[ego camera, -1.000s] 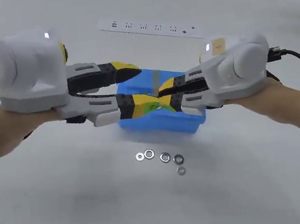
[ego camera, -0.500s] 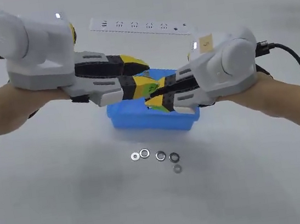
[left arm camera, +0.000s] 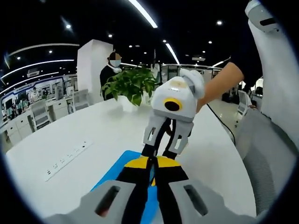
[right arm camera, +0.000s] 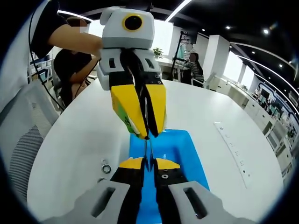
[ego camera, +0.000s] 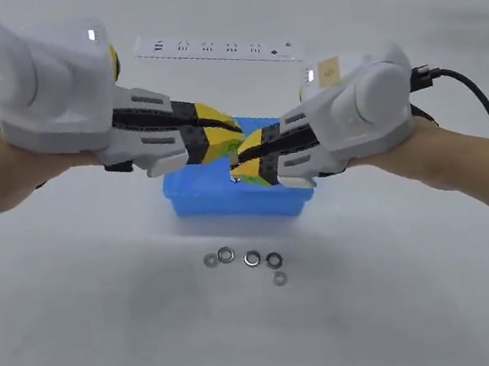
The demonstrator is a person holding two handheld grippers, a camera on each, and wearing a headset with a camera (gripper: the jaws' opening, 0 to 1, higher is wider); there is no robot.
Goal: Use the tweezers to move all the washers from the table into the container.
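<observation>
Five washers (ego camera: 252, 259) lie loose on the counter (ego camera: 112, 345), lower centre of head view. Four sit in a short row and one just below its right end. All are still outside the blue container (ego camera: 220, 202), which sits just above them at frame centre. One container, and the part of its floor that shows in the right gripper view looks bare.

One pair of tweezers (right arm camera: 148, 149), a thin metal strip at centre of the right gripper view, above the container. It runs between the tips of the two tongs. Left tongs (ego camera: 232, 141) come in from upper left with jaws pressed nearly together, the tweezers coming out at their tips. Right tongs (ego camera: 241, 167) come in from the right, jaws pinched onto the other end. Both look clamped on it.

Handling, as a guess:
- Washers are small, flat, light, hard and slippery metal, lying flush on the counter.
- Best hold is one tweezer tip through the hole and one on the outer edge, or across the rim.
- Tweezers are springy and thin, so squeeze mid-shank.

One power strip (ego camera: 209, 49) top centre.
</observation>
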